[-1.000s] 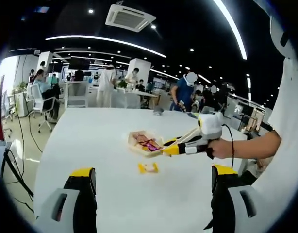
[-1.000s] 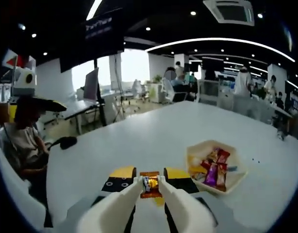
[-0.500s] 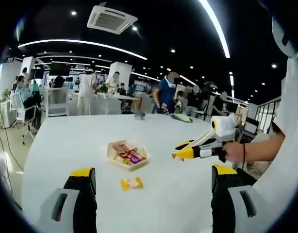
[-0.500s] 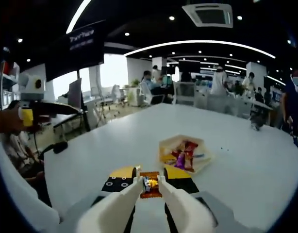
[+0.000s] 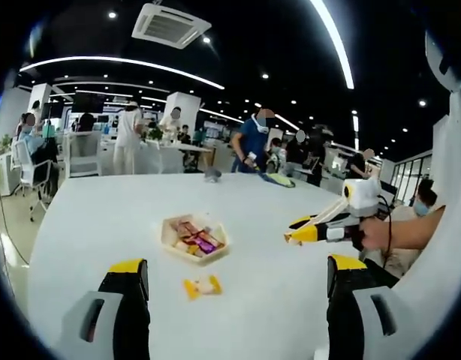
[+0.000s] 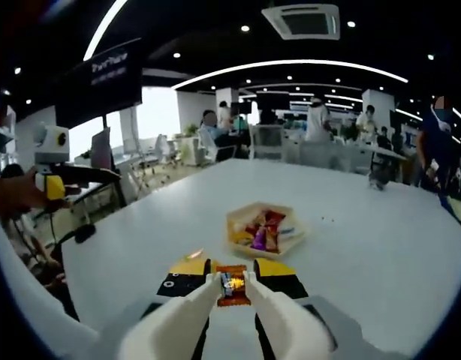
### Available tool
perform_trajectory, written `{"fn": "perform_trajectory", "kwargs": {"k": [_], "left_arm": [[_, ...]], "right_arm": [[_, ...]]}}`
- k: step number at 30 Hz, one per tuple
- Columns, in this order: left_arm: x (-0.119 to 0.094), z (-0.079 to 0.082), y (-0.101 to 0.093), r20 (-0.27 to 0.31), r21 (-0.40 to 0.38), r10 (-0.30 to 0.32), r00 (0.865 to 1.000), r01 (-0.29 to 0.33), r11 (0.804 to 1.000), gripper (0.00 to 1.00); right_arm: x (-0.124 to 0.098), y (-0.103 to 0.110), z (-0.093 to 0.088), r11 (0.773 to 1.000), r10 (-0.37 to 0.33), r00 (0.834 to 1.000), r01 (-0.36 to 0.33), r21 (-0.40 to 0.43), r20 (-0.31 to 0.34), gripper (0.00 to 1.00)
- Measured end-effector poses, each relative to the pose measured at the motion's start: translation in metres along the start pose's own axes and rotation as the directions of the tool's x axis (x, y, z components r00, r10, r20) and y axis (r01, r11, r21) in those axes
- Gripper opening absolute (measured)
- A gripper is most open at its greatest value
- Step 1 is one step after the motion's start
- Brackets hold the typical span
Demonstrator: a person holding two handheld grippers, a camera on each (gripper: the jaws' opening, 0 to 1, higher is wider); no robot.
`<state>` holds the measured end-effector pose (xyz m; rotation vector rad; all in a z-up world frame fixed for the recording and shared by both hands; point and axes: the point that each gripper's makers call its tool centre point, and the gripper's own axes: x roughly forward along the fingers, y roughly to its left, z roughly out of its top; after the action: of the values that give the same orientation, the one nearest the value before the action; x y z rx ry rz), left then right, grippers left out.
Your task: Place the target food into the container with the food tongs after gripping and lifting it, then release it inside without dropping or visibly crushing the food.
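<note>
My tongs [image 6: 232,289] look like smooth matt cream plastic. Between them the wrapped candy [image 6: 231,285] shines like foil, as do the glossy wrappers in the container [image 6: 262,229] on the smooth white table [image 6: 381,240].

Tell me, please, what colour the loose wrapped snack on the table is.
Yellow snack, clearest in left gripper view.

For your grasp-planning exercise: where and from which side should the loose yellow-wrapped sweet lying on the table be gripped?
Grip the yellow-wrapped sweet across its plump middle, coming down from above. It lies flat on the white table, apart from the tray, and its twisted ends look too thin to hold well.
</note>
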<state>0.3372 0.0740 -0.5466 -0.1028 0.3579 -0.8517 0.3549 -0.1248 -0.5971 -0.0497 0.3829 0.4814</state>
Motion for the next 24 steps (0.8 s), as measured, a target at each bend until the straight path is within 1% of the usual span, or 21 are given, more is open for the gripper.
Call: {"fn": "perform_trajectory", "kwargs": {"k": [1,4,5,9,11,13,16,18,21,24], "left_arm": [[0.0,0.0,0.0,0.0,0.0,0.0,1.0,0.0,1.0,0.99],[0.007,0.006,0.005,0.003,0.004,0.003,1.0,-0.003,1.0,0.99],[0.009,0.007,0.007,0.004,0.003,0.009,1.0,-0.009,1.0,0.99],[0.008,0.007,0.012,0.003,-0.007,0.025,1.0,-0.025,1.0,0.99],[0.007,0.007,0.013,0.003,-0.013,0.031,1.0,-0.031,0.999,0.99],[0.006,0.005,0.012,0.006,-0.027,0.036,0.999,-0.036,0.999,0.99],[0.004,0.003,0.015,-0.003,-0.033,0.06,0.998,-0.06,0.998,0.99],[0.002,0.002,0.017,0.004,-0.044,0.071,0.997,-0.071,0.997,0.99],[-0.004,-0.003,0.025,-0.012,-0.057,0.105,0.994,-0.106,0.993,0.99],[-0.01,-0.005,0.029,-0.017,-0.067,0.127,0.992,-0.128,0.989,0.99]], "right_arm": [[0.0,-0.001,0.0,1.0,-0.001,1.0,0.001,0.0,0.0,0.22],[0.01,-0.011,0.009,1.0,-0.006,1.0,0.006,-0.006,0.003,0.22],[0.023,-0.018,0.017,1.0,-0.001,1.0,0.001,-0.015,0.007,0.22],[0.042,-0.027,0.03,0.999,0.009,1.0,-0.008,-0.031,0.014,0.22],[0.047,-0.027,0.036,0.999,0.013,1.0,-0.012,-0.04,0.017,0.22],[0.06,-0.034,0.043,0.999,0.02,1.0,-0.019,-0.044,0.024,0.22],[0.08,-0.042,0.047,0.998,0.031,0.999,-0.03,-0.057,0.017,0.22],[0.09,-0.046,0.049,0.997,0.037,0.999,-0.036,-0.062,0.016,0.22],[0.111,-0.053,0.053,0.997,0.048,0.999,-0.047,-0.063,0.013,0.22],[0.131,-0.06,0.055,0.996,0.059,0.998,-0.058,-0.067,0.009,0.22]]}}
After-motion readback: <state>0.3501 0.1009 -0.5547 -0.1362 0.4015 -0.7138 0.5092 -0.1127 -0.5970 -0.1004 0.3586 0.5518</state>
